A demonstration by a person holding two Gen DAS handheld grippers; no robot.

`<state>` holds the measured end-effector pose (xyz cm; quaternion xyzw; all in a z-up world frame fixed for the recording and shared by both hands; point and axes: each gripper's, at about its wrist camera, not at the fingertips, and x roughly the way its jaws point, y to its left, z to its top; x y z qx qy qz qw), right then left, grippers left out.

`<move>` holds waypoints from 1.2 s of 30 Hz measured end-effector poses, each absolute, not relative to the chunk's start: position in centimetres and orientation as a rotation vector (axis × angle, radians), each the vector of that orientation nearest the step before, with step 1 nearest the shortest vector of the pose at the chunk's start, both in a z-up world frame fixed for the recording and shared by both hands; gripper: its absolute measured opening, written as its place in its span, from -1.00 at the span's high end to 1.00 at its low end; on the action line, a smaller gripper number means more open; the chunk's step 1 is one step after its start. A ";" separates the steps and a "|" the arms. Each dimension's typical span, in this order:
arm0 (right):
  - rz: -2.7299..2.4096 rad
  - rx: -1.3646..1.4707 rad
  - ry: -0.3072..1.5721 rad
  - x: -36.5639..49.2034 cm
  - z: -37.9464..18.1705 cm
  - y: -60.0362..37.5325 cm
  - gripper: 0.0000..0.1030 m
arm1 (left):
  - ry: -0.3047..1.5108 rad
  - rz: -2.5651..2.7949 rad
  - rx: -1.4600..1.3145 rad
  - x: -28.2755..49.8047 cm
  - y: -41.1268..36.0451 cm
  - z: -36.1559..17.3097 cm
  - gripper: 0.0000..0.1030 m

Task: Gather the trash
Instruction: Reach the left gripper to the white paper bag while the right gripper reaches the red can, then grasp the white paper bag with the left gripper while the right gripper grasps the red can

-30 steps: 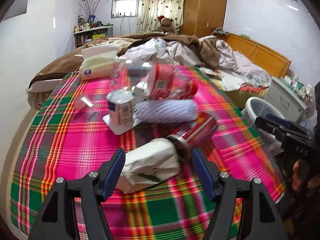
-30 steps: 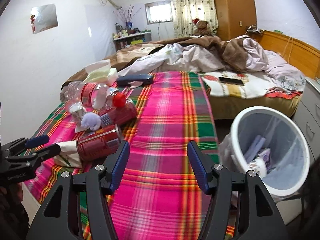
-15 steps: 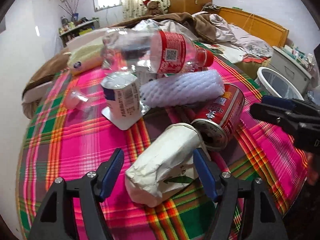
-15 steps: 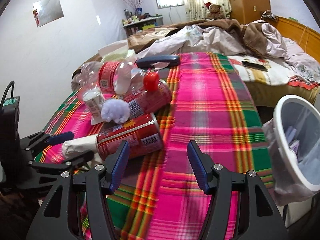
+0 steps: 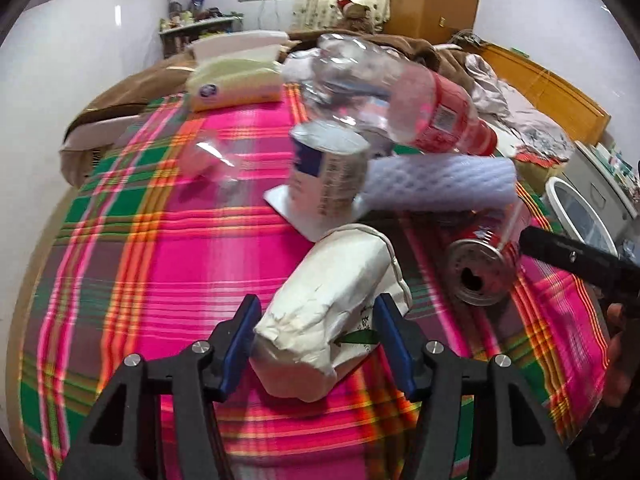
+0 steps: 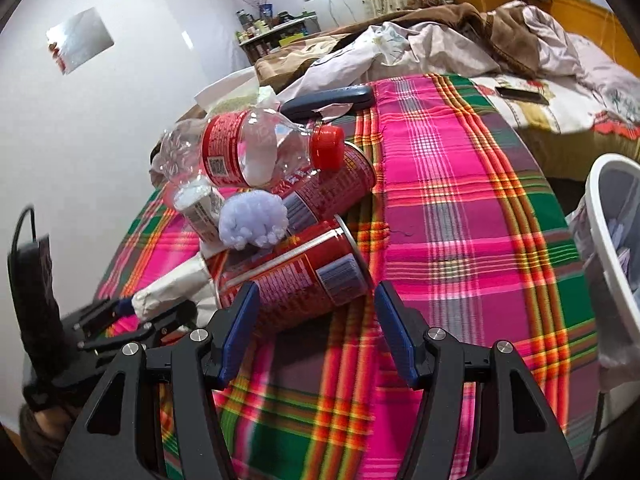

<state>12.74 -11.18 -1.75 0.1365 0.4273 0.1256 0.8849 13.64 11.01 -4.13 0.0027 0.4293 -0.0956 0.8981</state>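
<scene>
left hand-held gripper (image 5: 316, 340): jaws closing around the white paper bag (image 5: 332, 300), bag between the pads; we can't confirm firm contact yet.
right hand-held gripper (image 6: 316, 332): released, lined up on the near red can (image 6: 296, 276) just ahead, not touching.
step: we'd squeeze the bag mid-body and lift straight so it doesn't drag the can (image 5: 480, 272) just right of it.
bin (image 6: 612, 240): far right of the right hand-held gripper, cut off by the frame.
unclear: bag's underside hidden; left view motion-blurred; bottle (image 6: 256, 152) rests on the pile and may roll.

crumpled white paper bag (image 5: 332, 300) lying beside toppled red can (image 5: 486, 268), crushed clear bottle (image 5: 384, 92) atop pile
</scene>
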 end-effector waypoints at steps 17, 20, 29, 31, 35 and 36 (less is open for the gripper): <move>0.161 0.362 0.999 16.2 -3.1 -9.2 -0.45 | 0.891 -0.204 -0.038 14.1 12.6 -3.9 -0.21; 0.171 0.293 1.043 16.3 -3.7 -8.5 -0.45 | 0.885 -0.210 -0.027 14.3 12.7 -3.8 -0.32; 0.152 0.180 1.022 14.7 -3.5 -9.2 -0.45 | 0.904 -0.227 0.075 14.8 11.6 -4.2 -0.44; 0.152 0.135 1.028 14.3 -3.6 -9.1 -0.45 | 0.918 -0.251 0.081 15.1 11.3 -4.4 -0.45; 0.125 0.073 1.019 13.6 -3.7 -9.3 -0.45 | 0.934 -0.267 0.069 15.4 10.9 -4.8 -0.45; 0.117 0.063 1.018 13.5 -3.7 -9.5 -0.45 | 0.935 -0.270 0.064 15.3 10.7 -4.9 -0.45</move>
